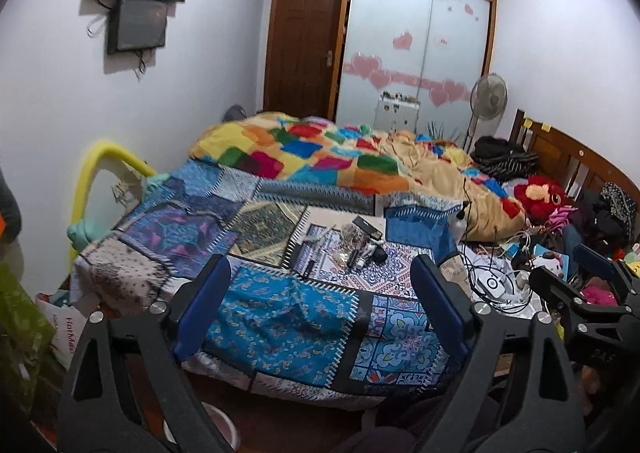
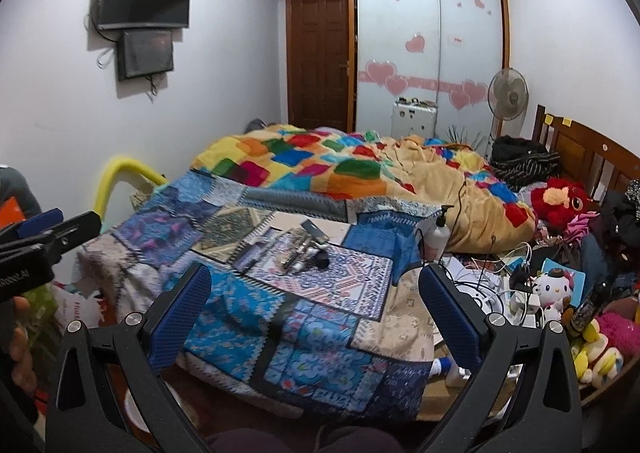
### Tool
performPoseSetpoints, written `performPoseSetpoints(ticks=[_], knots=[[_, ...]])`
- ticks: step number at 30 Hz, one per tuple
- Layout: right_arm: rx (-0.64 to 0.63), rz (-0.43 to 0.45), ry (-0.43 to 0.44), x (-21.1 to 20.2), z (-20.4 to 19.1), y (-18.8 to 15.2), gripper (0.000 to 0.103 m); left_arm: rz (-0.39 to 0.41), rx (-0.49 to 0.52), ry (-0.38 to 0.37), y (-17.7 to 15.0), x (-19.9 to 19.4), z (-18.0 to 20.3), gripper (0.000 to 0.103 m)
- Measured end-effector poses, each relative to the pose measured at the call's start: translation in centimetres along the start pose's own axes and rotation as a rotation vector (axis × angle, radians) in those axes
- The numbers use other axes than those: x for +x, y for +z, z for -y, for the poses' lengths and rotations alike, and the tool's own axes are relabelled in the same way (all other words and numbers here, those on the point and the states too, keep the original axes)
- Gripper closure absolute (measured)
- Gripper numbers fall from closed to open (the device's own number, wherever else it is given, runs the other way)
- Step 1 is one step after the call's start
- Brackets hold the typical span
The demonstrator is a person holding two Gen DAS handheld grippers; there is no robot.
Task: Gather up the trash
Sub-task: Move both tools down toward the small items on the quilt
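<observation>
A small heap of loose bits (image 1: pixel 360 245) lies in the middle of the patchwork bedspread (image 1: pixel 280 317): a crumpled clear wrapper, dark pen-like sticks and a flat black device. My left gripper (image 1: pixel 321 265) hovers at the foot of the bed, short of the heap, open, with only bedspread showing between its blue pads. My right gripper (image 2: pixel 316 275) stands open in the same way beside it, the heap (image 2: pixel 304 249) ahead of it. Each gripper shows at the edge of the other's view: the right gripper (image 1: pixel 576 277) and the left gripper (image 2: pixel 60 225).
A bright patchwork duvet (image 1: pixel 320 157) is bunched up farther back. Cables and chargers (image 1: pixel 496 285), a white pump bottle (image 2: pixel 438 233) and plush toys (image 2: pixel 554 293) crowd the bed's right side. A yellow padded rail (image 1: pixel 100 157) and bags (image 1: pixel 64 329) stand left of the bed.
</observation>
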State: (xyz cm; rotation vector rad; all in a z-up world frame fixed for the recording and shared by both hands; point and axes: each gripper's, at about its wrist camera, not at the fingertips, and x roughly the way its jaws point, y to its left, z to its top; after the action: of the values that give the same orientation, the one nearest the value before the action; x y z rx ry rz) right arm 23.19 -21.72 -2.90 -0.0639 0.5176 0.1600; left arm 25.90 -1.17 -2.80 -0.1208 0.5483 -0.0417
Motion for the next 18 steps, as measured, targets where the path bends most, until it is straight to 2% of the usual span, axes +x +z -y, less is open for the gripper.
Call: performPoseSetpoints(ticks=[8, 13, 18], knots=[[0.004, -0.098, 0.032, 7.6, 3.2, 0.1, 0.001, -0.109, -0.008, 0.015, 1.4, 10.0, 0.3, 0.012], [0.007, -0.181, 0.076, 13.4, 4.5, 0.4, 0.016, -0.177, -0.012, 0.02, 1.7, 16.2, 0.0, 0.013], [0.053, -0.267, 0.147, 18.7, 5.4, 0.3, 0.033, -0.229, 0.013, 0.015, 1.5, 21.9, -0.4, 0.026]])
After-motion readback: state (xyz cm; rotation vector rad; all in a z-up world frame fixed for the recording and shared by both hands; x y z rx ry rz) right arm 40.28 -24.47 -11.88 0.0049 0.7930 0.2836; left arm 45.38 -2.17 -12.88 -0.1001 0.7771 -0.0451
